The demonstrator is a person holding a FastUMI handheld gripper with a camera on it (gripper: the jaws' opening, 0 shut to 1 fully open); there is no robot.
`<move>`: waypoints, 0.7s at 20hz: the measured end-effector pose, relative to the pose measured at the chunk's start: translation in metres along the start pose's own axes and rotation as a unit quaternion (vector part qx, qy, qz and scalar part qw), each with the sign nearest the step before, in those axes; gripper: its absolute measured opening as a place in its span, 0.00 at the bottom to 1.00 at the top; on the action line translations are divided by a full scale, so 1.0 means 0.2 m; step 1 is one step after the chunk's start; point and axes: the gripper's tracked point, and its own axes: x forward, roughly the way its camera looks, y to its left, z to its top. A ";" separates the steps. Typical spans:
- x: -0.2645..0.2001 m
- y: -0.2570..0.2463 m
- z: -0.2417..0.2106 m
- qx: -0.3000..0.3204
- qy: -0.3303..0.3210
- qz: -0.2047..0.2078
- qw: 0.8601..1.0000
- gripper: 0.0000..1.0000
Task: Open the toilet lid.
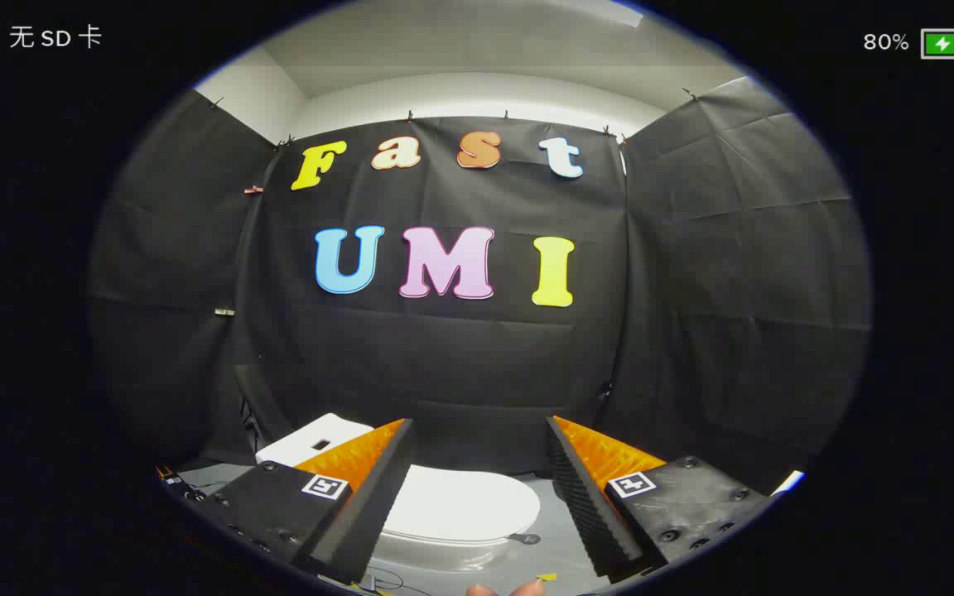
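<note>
A white toilet sits on the floor below and ahead of my gripper [477, 430]. Its lid [460, 505] lies flat and closed, showing between and under the two fingers. The white tank [311, 439] rises behind the left finger [361, 488]. My gripper hangs well above the lid, open wide, with nothing between its fingers. The right finger [601, 488] stands off to the right of the lid.
Black cloth walls close the booth behind the toilet and on both sides. The grey floor [560, 546] lies to the right of the toilet, with a small dark disc [524, 539] beside the lid's front. Cables lie at the left. Fingertips of a hand [502, 590] show at the bottom.
</note>
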 end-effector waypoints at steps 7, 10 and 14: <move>0.01 0.05 -0.03 0.041 0.005 0.035 0.999 0.98; 0.05 0.00 -0.05 0.029 0.000 0.025 0.999 0.98; 0.06 -0.03 -0.06 0.007 -0.008 0.019 1.000 0.99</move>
